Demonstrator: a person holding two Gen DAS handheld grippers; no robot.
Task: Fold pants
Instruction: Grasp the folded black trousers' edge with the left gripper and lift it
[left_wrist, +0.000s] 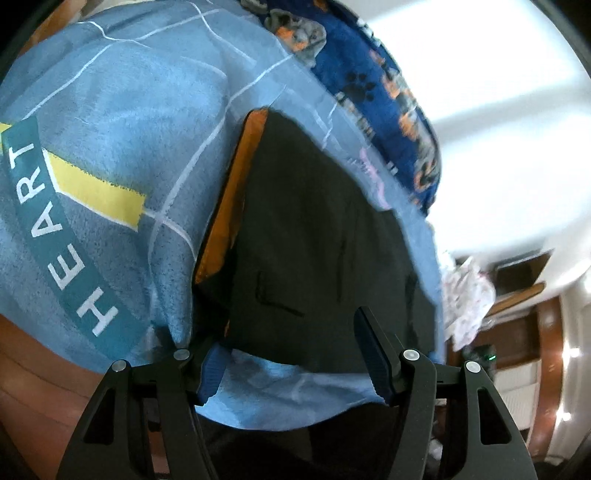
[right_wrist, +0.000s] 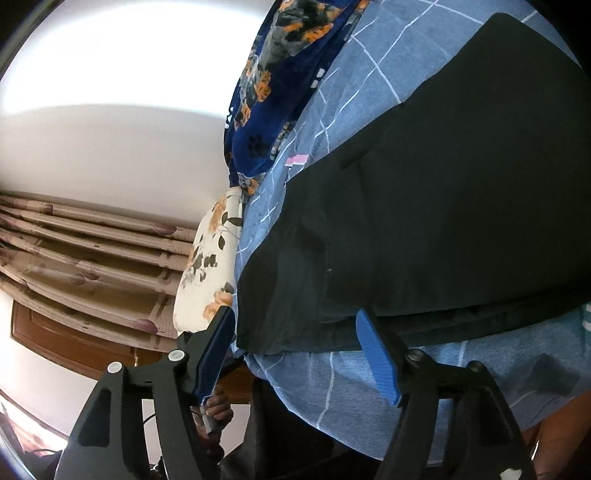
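The black pants (left_wrist: 317, 229) lie folded flat on a light blue bedspread (left_wrist: 122, 110), with an orange strip (left_wrist: 229, 206) showing along their left edge. My left gripper (left_wrist: 291, 363) sits at the pants' near edge. Its jaws stand wide apart, that edge lies between them, and no pad presses on the cloth. In the right wrist view the pants (right_wrist: 443, 221) stretch away to the upper right. My right gripper (right_wrist: 295, 354) is at their near corner, open, its blue pads (right_wrist: 376, 354) either side of the hem.
A dark blue paw-print blanket (left_wrist: 391, 103) lies bunched at the far side of the bed. A floral pillow (right_wrist: 210, 258) rests at the bed's edge, with curtains (right_wrist: 92, 251) and wooden furniture (left_wrist: 546, 332) beyond. A hand (right_wrist: 218, 410) shows below the right gripper.
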